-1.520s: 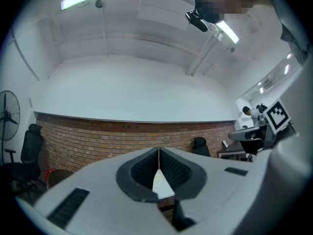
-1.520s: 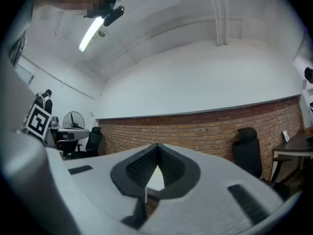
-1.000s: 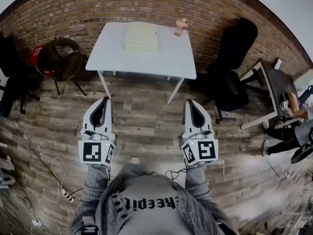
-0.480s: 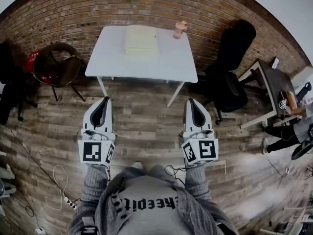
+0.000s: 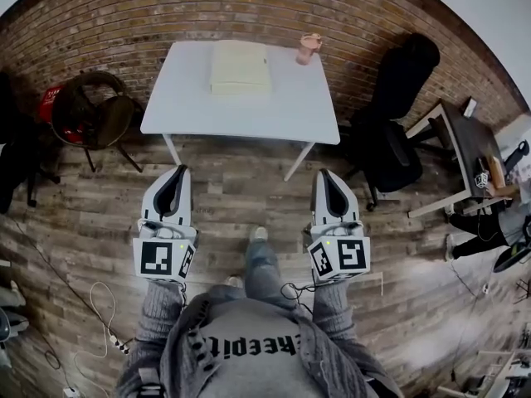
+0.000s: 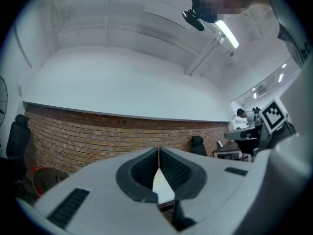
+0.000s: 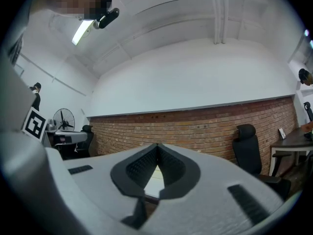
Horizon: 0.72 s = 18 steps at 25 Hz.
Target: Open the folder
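Observation:
A pale yellow folder (image 5: 240,66) lies closed on the far half of a white table (image 5: 241,110) against the brick wall. My left gripper (image 5: 180,171) and right gripper (image 5: 319,175) are held side by side over the wooden floor, well short of the table, pointing toward it. Both are shut with nothing between the tips, as the left gripper view (image 6: 159,150) and the right gripper view (image 7: 157,145) show. A sliver of the table top (image 6: 161,187) shows through the left gripper's jaw window.
A pink cup (image 5: 308,48) stands at the table's far right corner. A round wicker chair (image 5: 91,110) sits left of the table, a black office chair (image 5: 394,114) to its right, then a dark desk (image 5: 469,152). Cables (image 5: 95,305) trail on the floor at left.
The person has stepped forward, one foot now showing between the grippers. The table and folder sit slightly closer and larger. Both grippers keep the same pose and stay shut.

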### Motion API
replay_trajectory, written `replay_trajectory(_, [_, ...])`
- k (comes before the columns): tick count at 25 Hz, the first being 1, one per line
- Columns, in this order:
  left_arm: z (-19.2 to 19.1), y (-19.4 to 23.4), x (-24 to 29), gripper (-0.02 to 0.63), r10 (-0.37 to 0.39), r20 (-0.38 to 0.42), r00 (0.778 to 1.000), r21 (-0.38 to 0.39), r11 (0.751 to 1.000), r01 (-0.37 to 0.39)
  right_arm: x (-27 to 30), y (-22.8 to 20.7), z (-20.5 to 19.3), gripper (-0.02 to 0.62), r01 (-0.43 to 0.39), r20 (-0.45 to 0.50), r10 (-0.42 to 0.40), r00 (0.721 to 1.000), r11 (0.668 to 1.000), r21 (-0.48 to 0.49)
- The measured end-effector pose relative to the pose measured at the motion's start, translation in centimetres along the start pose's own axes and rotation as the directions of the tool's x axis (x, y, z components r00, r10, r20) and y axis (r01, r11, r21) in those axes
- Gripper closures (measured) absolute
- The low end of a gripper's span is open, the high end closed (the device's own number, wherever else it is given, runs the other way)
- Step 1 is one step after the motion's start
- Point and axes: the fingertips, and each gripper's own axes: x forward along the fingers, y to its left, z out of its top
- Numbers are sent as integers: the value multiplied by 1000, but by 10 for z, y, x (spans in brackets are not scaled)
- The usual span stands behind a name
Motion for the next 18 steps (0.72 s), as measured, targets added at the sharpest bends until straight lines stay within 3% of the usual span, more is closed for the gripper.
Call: replay_trajectory(18, [-17,45,164,595,87,23,996,15,996,-88,184,-67,-8,591,-107,15,107,994,994,-11])
